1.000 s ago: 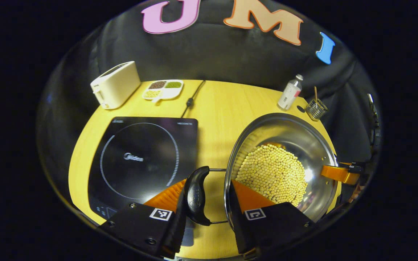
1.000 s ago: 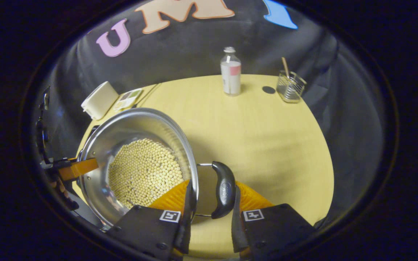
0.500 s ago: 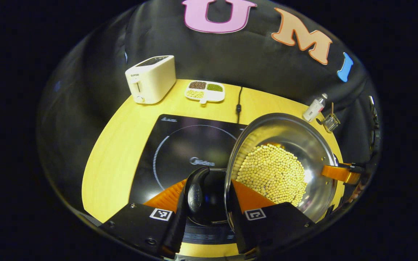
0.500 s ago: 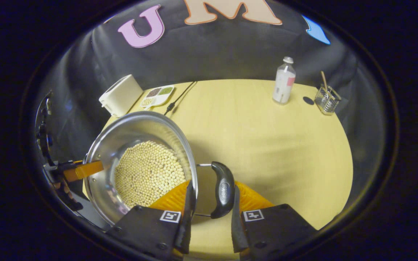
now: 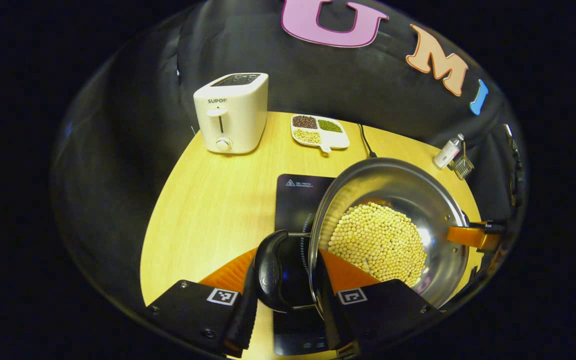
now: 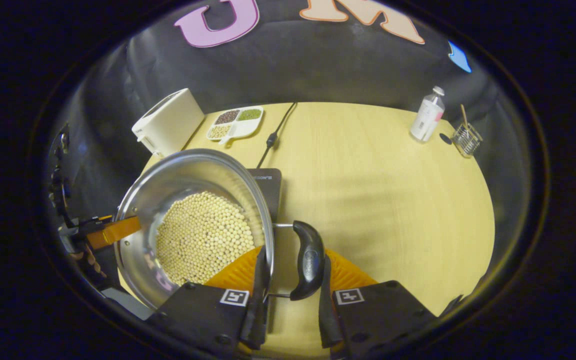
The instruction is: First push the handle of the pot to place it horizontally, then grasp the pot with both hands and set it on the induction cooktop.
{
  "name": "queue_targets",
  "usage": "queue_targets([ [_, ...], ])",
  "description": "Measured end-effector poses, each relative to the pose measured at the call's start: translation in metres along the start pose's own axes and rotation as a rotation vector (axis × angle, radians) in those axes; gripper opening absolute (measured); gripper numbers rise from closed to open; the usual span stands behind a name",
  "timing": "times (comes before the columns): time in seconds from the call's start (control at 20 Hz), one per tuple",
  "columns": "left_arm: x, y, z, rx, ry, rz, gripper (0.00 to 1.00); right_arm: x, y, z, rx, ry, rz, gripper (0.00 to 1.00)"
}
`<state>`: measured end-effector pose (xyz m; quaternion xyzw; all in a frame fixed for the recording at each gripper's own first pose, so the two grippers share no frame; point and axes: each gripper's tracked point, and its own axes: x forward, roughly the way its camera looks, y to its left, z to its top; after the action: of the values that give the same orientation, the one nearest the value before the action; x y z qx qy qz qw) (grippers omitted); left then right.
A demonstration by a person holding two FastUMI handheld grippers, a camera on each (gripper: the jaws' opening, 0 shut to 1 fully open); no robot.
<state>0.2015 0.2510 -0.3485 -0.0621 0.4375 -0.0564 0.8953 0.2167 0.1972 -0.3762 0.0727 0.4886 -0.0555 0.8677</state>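
Observation:
A steel pot holding pale soybeans is carried between both grippers. My left gripper is shut on the pot's black left handle, with one orange finger outside the handle and the other inside the rim. My right gripper is shut the same way on the black right handle. The black induction cooktop lies under the pot's left side, and its corner peeks out behind the pot. Whether the pot touches it cannot be told.
At the back of the yellow table stand a white toaster and a divided dish of beans, with the cooktop's cable beside them. A bottle and a wire holder stand at the far right.
Both grippers have carried the pot leftwards across the table, from beside the cooktop to over it. Both have stayed shut on the handles.

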Motion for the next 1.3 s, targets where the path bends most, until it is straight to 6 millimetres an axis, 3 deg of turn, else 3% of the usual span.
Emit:
queue_targets([
  [0.3,0.007,-0.004,0.000,0.053,-0.025,-0.013,0.58,0.004,0.005,0.004,0.014,0.003,-0.029,0.48],
  [0.35,0.008,-0.004,0.002,0.054,-0.031,-0.015,0.58,0.004,0.005,0.004,0.017,0.002,-0.031,0.42],
  [0.55,0.006,-0.004,0.002,0.075,-0.027,-0.002,0.58,0.003,0.006,0.006,0.038,0.005,-0.024,0.42],
  [0.65,0.003,-0.003,0.002,0.078,-0.024,0.051,0.67,-0.003,0.007,0.007,0.052,0.005,0.005,0.46],
  [0.7,0.000,-0.008,0.007,0.085,-0.050,0.059,0.72,-0.009,0.007,0.015,0.062,-0.026,0.019,0.59],
  [0.75,-0.005,-0.011,0.010,0.086,-0.056,0.064,0.77,-0.013,0.007,0.023,0.070,-0.061,0.038,0.66],
  [0.8,-0.009,-0.013,0.007,0.085,-0.057,0.072,0.73,-0.019,0.007,0.029,0.077,-0.078,0.055,0.72],
  [0.9,-0.015,-0.011,0.003,0.070,-0.060,0.106,0.81,-0.026,0.004,0.027,0.074,-0.077,0.075,0.80],
  [1.1,-0.045,0.002,0.007,0.063,-0.103,0.224,0.83,-0.045,-0.006,0.028,0.031,-0.116,0.125,0.80],
  [1.2,-0.063,0.015,0.011,0.073,-0.127,0.317,0.83,-0.057,-0.013,0.019,0.030,-0.115,0.164,0.84],
  [1.3,-0.082,0.012,0.012,0.071,-0.146,0.353,0.87,-0.068,-0.028,0.010,0.023,-0.118,0.193,0.84],
])
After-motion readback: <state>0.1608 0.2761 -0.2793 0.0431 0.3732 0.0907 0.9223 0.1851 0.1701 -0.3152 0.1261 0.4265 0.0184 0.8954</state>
